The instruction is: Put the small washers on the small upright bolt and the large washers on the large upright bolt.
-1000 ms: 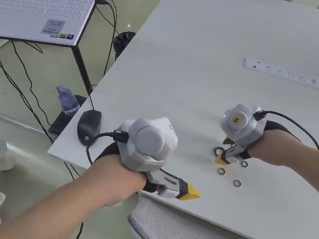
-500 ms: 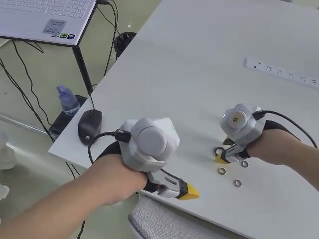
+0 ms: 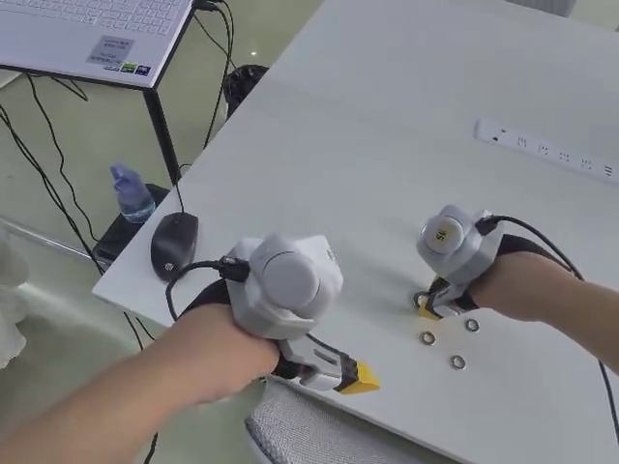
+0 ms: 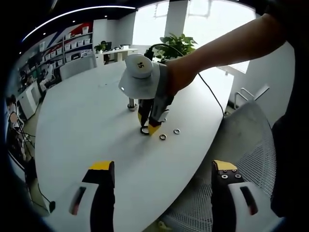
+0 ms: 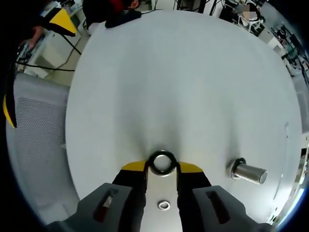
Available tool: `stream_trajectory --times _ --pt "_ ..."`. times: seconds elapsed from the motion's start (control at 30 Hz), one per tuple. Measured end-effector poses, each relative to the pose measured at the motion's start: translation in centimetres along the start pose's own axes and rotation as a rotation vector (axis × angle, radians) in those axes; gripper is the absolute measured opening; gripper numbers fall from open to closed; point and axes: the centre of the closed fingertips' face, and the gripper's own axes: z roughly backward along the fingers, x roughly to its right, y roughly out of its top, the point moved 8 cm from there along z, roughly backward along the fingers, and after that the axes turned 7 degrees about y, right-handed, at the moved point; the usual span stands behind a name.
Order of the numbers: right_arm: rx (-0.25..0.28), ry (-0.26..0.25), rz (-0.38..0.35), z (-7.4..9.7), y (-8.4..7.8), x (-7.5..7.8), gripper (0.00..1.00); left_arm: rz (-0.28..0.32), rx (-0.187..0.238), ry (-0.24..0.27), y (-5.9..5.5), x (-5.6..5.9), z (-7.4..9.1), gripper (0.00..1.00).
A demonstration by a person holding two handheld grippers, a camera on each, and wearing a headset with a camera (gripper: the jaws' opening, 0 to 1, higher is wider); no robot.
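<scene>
My right gripper (image 3: 426, 307) (image 5: 161, 168) points down at the white table (image 3: 387, 145), its yellow tips shut on a large dark washer (image 5: 161, 162) (image 4: 144, 130) that lies flat. A small washer (image 5: 164, 205) lies between its fingers, further back. Three small washers (image 3: 427, 337) (image 3: 457, 362) (image 3: 472, 325) lie close beside the tips. An upright metal bolt (image 5: 248, 172) (image 4: 131, 105) stands just beyond that gripper. My left gripper (image 3: 353, 375) (image 4: 163, 166) hovers over the table's near edge, open wide with nothing in it, facing the right gripper (image 4: 147, 126).
A power strip (image 3: 546, 153) lies at the table's far right. A black mouse (image 3: 172, 244) sits near the left corner. A laptop (image 3: 97, 29) stands on a side stand, with a bottle (image 3: 131, 193) on the floor. A grey chair (image 3: 309, 435) is below the near edge.
The right gripper's body has leaned slightly to the left while its tips stay at the large washer. The left gripper has barely drifted.
</scene>
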Motion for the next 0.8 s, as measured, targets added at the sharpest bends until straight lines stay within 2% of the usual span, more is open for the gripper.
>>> stream_trajectory --times 0.27,0.37,0.47,0.6,0.8 --pt "-0.040 0.000 0.019 0.1 0.4 0.1 0.21 -0.009 0.005 0.001 0.4 0.1 -0.1 0.80" --pt "-0.028 -0.007 0.032 0.2 0.2 0.0 0.21 -0.006 0.007 0.026 0.7 -0.2 0.0 0.80" --pt "-0.021 -0.001 0.024 0.2 0.3 0.2 0.21 0.032 0.027 0.042 1.1 -0.2 0.1 0.81" --pt "-0.027 -0.003 0.046 0.1 0.3 0.0 0.21 0.018 0.015 0.037 1.1 0.2 -0.2 0.82" --pt "-0.022 0.000 0.033 0.3 0.0 0.1 0.21 0.030 0.015 0.033 0.9 0.7 -0.3 0.81"
